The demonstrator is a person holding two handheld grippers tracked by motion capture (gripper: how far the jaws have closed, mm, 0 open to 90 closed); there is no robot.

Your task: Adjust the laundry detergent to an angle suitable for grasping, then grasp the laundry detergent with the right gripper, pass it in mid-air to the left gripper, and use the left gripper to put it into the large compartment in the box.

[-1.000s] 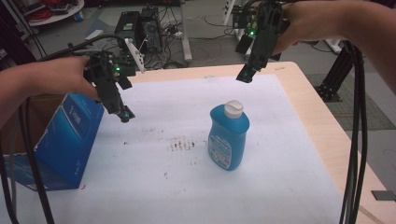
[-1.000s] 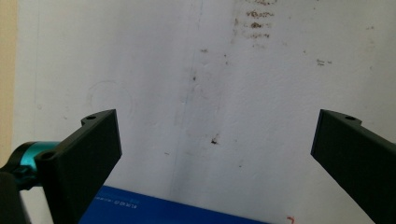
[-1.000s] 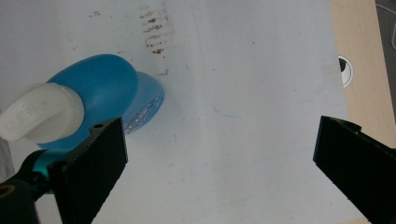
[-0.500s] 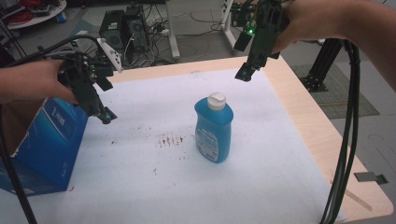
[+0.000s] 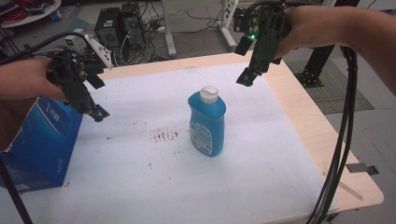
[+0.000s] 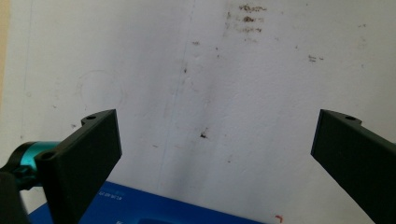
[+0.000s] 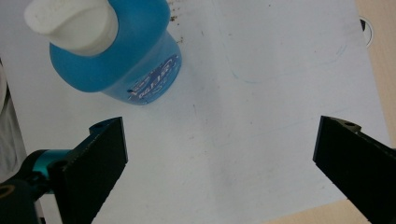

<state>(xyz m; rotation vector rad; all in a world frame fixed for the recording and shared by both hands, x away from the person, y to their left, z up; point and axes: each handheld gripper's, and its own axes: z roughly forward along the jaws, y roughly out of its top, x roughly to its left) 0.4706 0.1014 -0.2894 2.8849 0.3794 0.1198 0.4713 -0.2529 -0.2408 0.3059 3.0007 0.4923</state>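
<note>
A blue bottle point(image 5: 207, 124) with a white cap stands upright near the middle of the white table cover; the right gripper view has the bottle point(image 7: 122, 56) at its upper left. My right gripper point(image 5: 246, 76) hangs in the air behind and to the right of it, jaws wide open and empty point(image 7: 219, 163). A blue cardboard box point(image 5: 41, 140) stands at the table's left edge. My left gripper point(image 5: 96, 113) hovers just above the box's near top corner, open with nothing between its jaws point(image 6: 215, 154); the box's edge point(image 6: 154, 210) lies under them.
The white cover point(image 5: 149, 186) has brown stains point(image 5: 164, 136) left of the bottle. A bare wooden rim point(image 5: 308, 126) runs along the right and far sides. Thick black cables point(image 5: 343, 140) hang by the right edge. Computer gear point(image 5: 119, 28) stands on the floor behind.
The camera view has shifted, so everything sits differently in frame. Both grippers stay raised and open, holding about the same places relative to the box and the bottle.
</note>
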